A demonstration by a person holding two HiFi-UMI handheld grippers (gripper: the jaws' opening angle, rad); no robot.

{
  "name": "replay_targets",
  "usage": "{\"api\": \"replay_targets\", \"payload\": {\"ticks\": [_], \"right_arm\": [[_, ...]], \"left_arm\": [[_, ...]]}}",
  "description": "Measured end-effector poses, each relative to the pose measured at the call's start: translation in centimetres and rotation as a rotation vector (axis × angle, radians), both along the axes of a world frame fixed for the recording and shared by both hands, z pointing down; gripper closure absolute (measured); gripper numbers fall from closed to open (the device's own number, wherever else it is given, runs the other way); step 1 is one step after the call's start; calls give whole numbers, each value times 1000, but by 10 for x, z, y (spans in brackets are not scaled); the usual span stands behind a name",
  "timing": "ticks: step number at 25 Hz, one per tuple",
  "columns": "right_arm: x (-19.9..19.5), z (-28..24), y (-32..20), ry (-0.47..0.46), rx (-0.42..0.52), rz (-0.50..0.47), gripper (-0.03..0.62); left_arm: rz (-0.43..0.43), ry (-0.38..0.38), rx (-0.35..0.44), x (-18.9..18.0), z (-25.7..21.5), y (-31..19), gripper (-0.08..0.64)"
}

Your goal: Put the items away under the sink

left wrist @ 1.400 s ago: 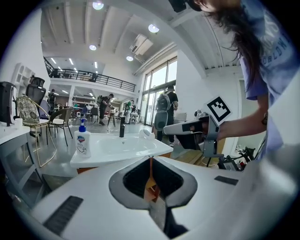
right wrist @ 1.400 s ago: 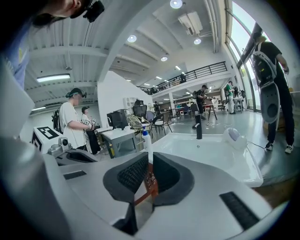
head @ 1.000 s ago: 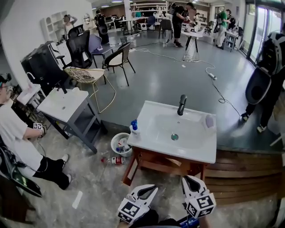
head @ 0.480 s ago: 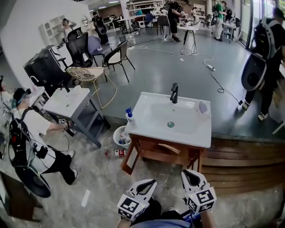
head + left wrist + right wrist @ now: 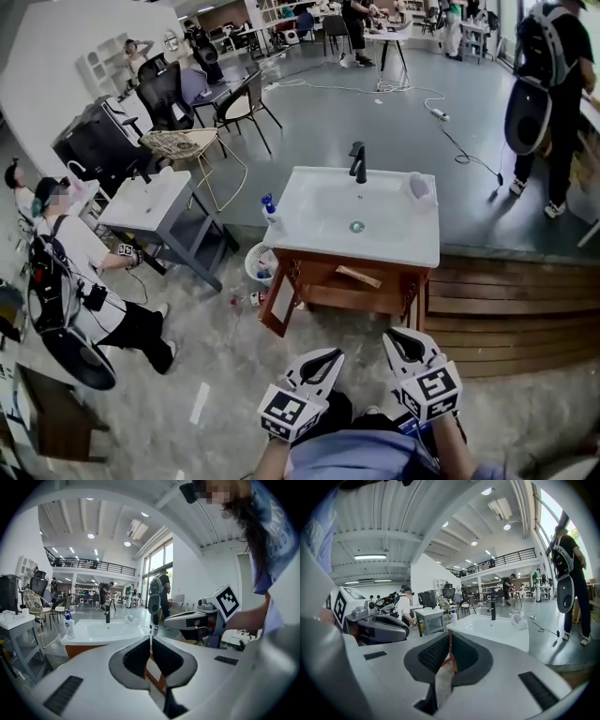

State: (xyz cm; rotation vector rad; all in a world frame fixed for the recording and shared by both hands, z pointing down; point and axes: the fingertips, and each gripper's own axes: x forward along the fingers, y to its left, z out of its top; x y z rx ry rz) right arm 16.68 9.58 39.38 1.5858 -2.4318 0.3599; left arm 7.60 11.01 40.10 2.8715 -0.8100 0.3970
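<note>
both claws clenched and empty, held short of the sink

left claw point(image 5: 150, 639) and right claw point(image 5: 450, 637) each have their jaws pressed together with nothing between them, side by side and well apart from the sink point(image 5: 412, 251); to do this step well, i judge it best to close in squarely on the cabinet front, open one claw only when near an item, and take the upright soap bottle point(image 5: 270, 211) low on its body so it does not tip. the cabinet door point(image 5: 278, 309) already hangs open at the left. counted: two claws, one tap point(image 5: 358, 161), one soap bottle on the sink's left rim, one pale item point(image 5: 417, 186), possibly a cup, at the back right corner, one basket point(image 5: 255, 267) and one bottle point(image 5: 251, 299) on the floor beside the cabinet.
</note>
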Motion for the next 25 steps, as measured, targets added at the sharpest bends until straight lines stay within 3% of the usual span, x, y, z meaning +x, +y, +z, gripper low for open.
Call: {"api": "replay_targets", "payload": {"ticks": [15,25], "right_arm": [[34,-26,17,-42,49,82,568],[29,-23,19,-29,38,83,568]], "left_arm": [[62,-10,56,20,-20,14,549],[66,-20,54,15,-17,15,549]]}}
